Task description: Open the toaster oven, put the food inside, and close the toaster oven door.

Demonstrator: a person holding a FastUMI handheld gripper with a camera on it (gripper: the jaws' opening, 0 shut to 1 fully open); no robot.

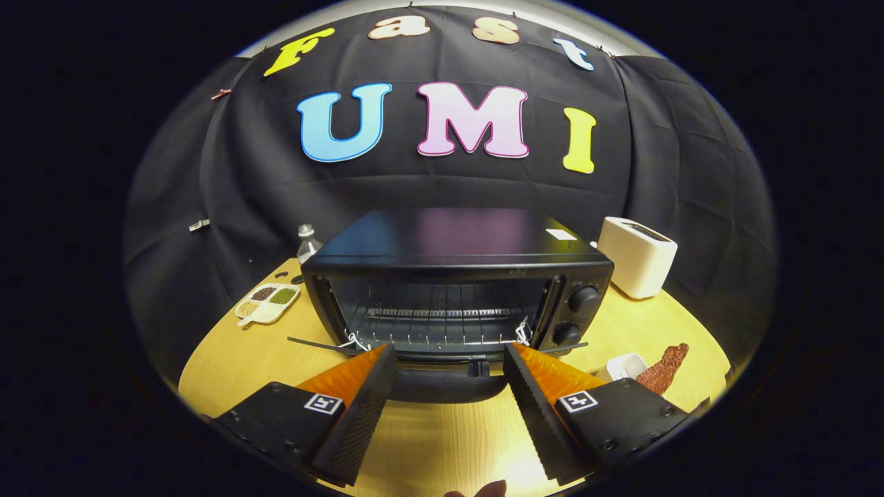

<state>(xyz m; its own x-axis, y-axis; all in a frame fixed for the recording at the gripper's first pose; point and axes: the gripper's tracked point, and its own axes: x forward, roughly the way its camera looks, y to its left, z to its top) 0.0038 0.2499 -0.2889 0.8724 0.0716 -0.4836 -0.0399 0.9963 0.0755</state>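
The black toaster oven stands on the wooden table straight ahead, with its door swung down flat. The wire rack inside is bare. The door's handle lies just beyond and between my fingertips. My gripper is open with nothing between its fingers, and the tips are close to the door's front edge. The food, a reddish-brown strip, lies on the table to the right of the right finger, beside a small white dish.
A white pop-up toaster stands to the right of the oven. Left of the oven lie a white divided tray with grains and a plastic bottle. The oven's two knobs are on its right front panel.
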